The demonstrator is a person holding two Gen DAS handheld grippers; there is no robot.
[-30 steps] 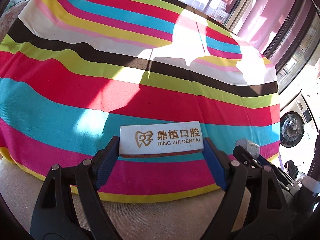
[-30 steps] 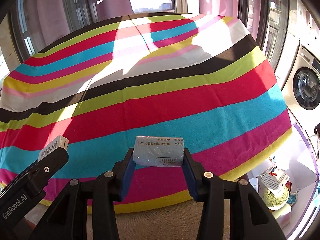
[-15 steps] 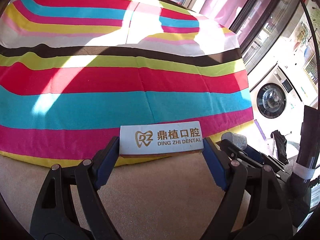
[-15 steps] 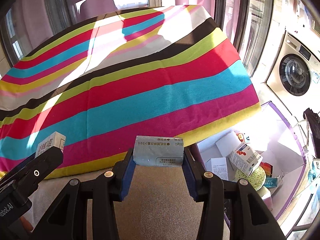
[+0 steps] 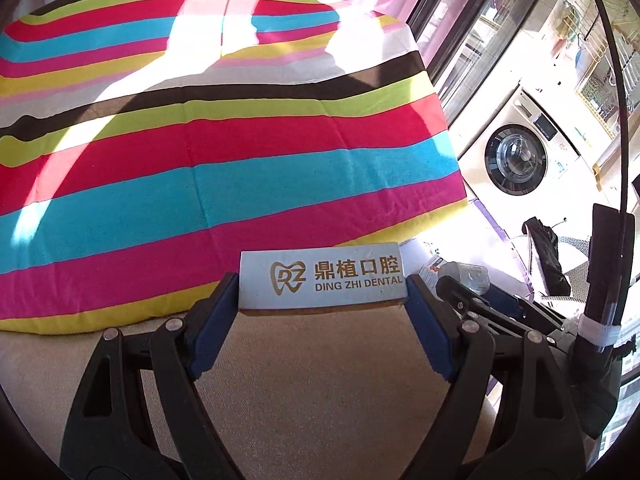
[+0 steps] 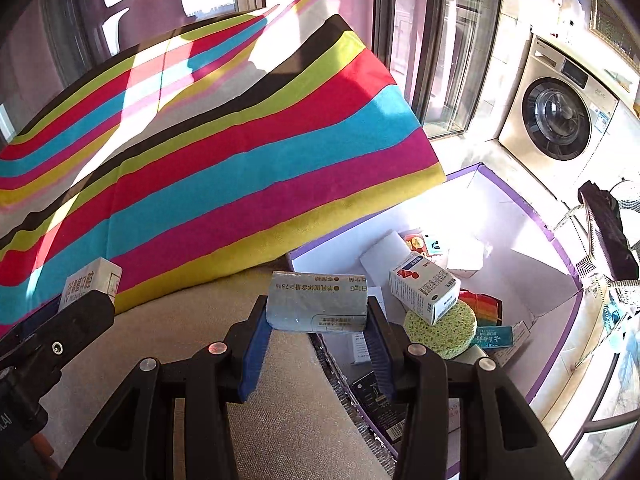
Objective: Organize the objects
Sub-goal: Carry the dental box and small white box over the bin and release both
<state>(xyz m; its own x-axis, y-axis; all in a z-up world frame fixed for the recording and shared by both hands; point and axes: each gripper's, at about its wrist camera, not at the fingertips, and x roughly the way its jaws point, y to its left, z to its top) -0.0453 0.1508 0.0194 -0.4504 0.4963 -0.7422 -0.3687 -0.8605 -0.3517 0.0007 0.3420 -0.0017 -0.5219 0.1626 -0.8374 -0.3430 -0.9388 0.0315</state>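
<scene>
My left gripper point(image 5: 322, 296) is shut on a white box point(image 5: 320, 278) printed DING ZHI DENTAL, held crosswise between its blue pads over the beige couch edge point(image 5: 304, 360). My right gripper point(image 6: 316, 316) is shut on a grey-blue packet point(image 6: 318, 302) with printed text, held over the near rim of a purple-edged white storage box point(image 6: 520, 216). In the right wrist view the left gripper's finger point(image 6: 60, 332) and the white box point(image 6: 92, 282) show at the left. In the left wrist view the right gripper point(image 5: 472, 300) with its packet point(image 5: 466, 276) shows at the right.
A striped cloth point(image 5: 200, 160) covers the surface ahead. The storage box holds a medicine carton point(image 6: 424, 288), a yellow-green sponge point(image 6: 444, 326), a rainbow item point(image 6: 482, 306) and several small packs. A washing machine point(image 6: 560, 116) stands beyond, beside a dark bundle point(image 6: 608, 224).
Both grippers have swung right with their loads, off the striped cloth toward its right end. The storage box has come into the right wrist view and now lies under the packet.
</scene>
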